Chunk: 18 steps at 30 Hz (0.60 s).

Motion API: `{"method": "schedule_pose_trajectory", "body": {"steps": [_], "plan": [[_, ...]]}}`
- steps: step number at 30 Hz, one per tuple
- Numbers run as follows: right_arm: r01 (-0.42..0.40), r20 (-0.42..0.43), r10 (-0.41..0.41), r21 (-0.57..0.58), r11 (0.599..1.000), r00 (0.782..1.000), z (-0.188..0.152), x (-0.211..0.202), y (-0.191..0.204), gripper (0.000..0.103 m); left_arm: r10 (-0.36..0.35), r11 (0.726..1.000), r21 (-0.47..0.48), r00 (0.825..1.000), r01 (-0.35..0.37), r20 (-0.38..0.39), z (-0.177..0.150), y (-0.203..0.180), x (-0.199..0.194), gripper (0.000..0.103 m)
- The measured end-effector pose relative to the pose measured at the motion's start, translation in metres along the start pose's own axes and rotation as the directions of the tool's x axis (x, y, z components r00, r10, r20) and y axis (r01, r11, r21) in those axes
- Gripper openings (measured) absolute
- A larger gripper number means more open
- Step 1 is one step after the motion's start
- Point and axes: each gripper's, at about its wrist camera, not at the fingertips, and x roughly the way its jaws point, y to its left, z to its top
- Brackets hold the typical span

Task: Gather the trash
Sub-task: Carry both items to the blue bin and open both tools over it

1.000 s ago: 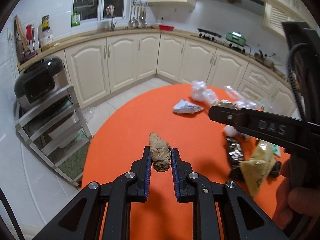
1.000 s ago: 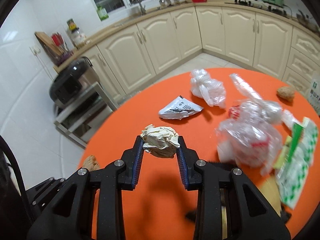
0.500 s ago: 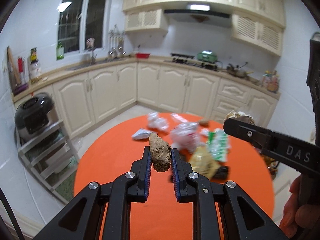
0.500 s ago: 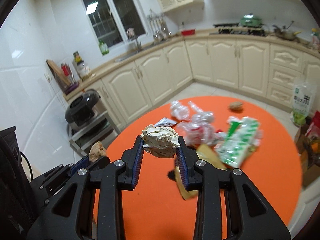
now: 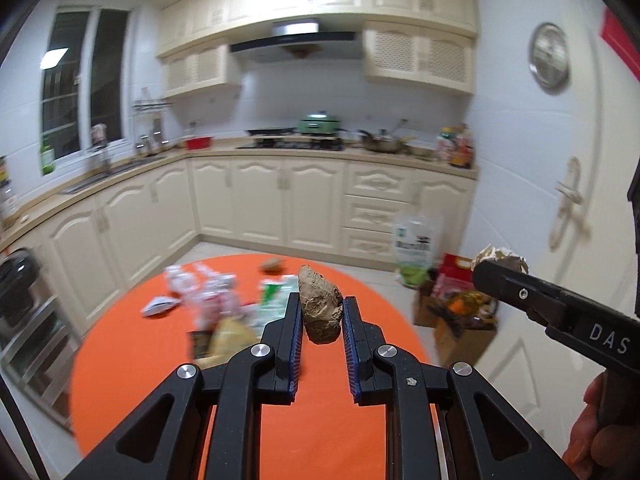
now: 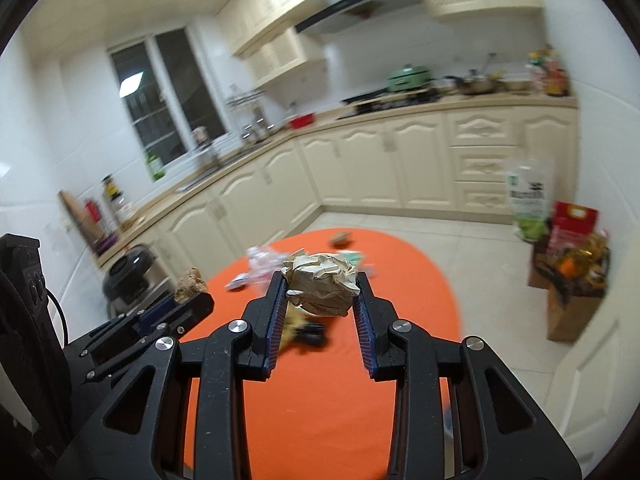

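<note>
Above orange table (image 5: 132, 360), both tongs carry loads clear of the top. R gripper (image 6: 320, 280): jaws part-open, clamped on crumpled paper ball (image 6: 320, 282). L gripper (image 5: 320, 312): nearly closed on brown lump (image 5: 320, 308), long axis upright. Remaining litter (image 5: 208, 300) lies ahead on the table's far side, slightly left; L nearer. No bin seen.

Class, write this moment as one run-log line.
left gripper: shut on brown lumpy chunk | right gripper: shut on crumpled beige paper ball | round orange table: wrappers remain
</note>
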Motion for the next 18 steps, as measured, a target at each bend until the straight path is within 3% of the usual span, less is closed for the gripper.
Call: {"method": "schedule_pose_trajectory", "body": {"steps": [7,12,18], "plan": [[0.143,0.000,-0.145,0.126,0.982,0.989,-0.007,-0.024,-0.098,0.030,-0.152,0.987,0.045,0.985,0.156,-0.083,0.001,-0.040,0.041,0.015],[0.239,-0.064,-0.231,0.219,0.946,0.971,-0.024,-0.019,-0.174,0.030,-0.246,0.964,0.053,0.947,0.261,-0.206,-0.010,-0.062,0.092,0.015],[0.300,-0.188,-0.252,0.300,0.906,0.949,-0.051,0.020,-0.249,0.030,-0.264,0.947,0.090,0.905,0.309,-0.333,-0.020,-0.085,0.161,0.015]]}}
